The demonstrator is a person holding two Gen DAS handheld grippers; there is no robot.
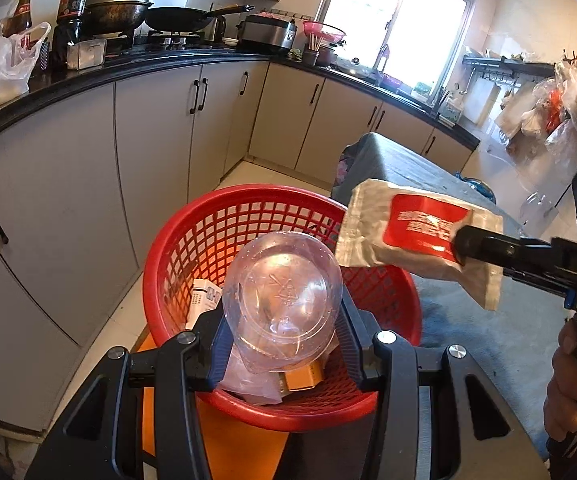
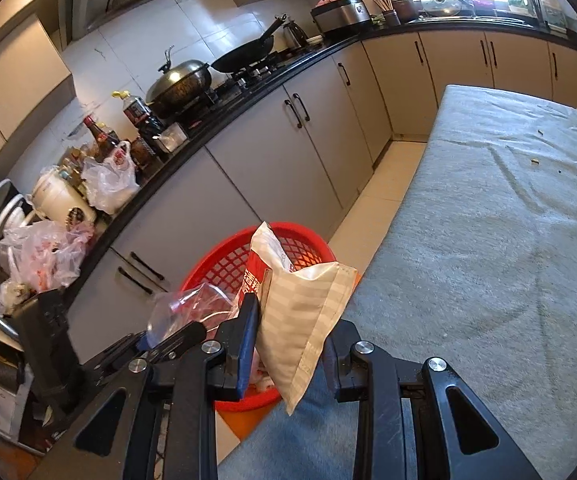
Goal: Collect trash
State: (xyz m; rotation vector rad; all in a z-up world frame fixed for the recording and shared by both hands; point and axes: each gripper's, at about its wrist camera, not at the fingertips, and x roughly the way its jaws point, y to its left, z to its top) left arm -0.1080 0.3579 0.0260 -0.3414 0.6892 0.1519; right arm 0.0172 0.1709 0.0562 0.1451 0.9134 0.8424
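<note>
With cartons and wrap already lying in the red basket (image 1: pixel 192 240), the left claw (image 1: pixel 284 340) grips a clear plastic bottle (image 1: pixel 284 300) above it while the right claw (image 2: pixel 288 340) pinches a red-and-white packet (image 2: pixel 304 300) near the rim, both still undropped beside the cloth-covered table (image 2: pixel 488 240).

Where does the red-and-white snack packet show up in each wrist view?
Left wrist: packet at right of centre, clamped by the right gripper coming in from the right edge, above the basket's rim.
Right wrist: packet at lower centre, between that gripper's own fingers.
Shared landmark: the red basket.
</note>
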